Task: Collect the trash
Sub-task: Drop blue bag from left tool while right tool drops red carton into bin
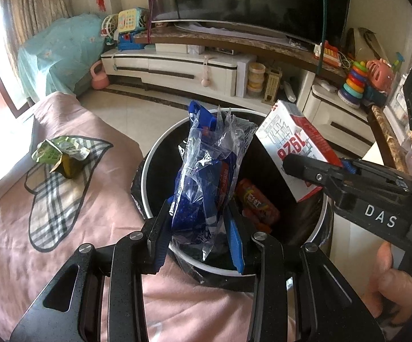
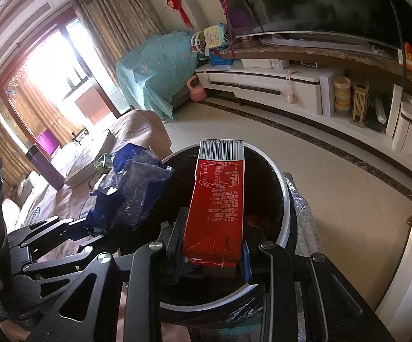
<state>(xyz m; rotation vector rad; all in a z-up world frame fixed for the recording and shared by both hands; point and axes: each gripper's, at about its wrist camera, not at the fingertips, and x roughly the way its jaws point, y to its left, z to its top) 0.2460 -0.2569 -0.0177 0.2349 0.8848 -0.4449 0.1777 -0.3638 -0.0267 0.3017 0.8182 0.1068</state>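
My left gripper (image 1: 198, 228) is shut on a crumpled blue and clear plastic wrapper (image 1: 206, 171) and holds it over the round black trash bin (image 1: 160, 148) with a white rim. My right gripper (image 2: 213, 252) is shut on a red and white milk carton (image 2: 217, 199), also over the bin (image 2: 284, 196). The carton (image 1: 291, 142) and right gripper (image 1: 314, 171) show at the right of the left wrist view. A red snack packet (image 1: 258, 203) lies inside the bin. A crushed green carton (image 1: 60, 154) lies on the pink cloth.
The pink-covered surface (image 1: 35, 256) with a plaid heart patch lies left of the bin, with a book (image 1: 9, 171) on it. A white TV cabinet (image 1: 177, 71) with toys and a TV stands beyond, across a tiled floor (image 2: 334, 185).
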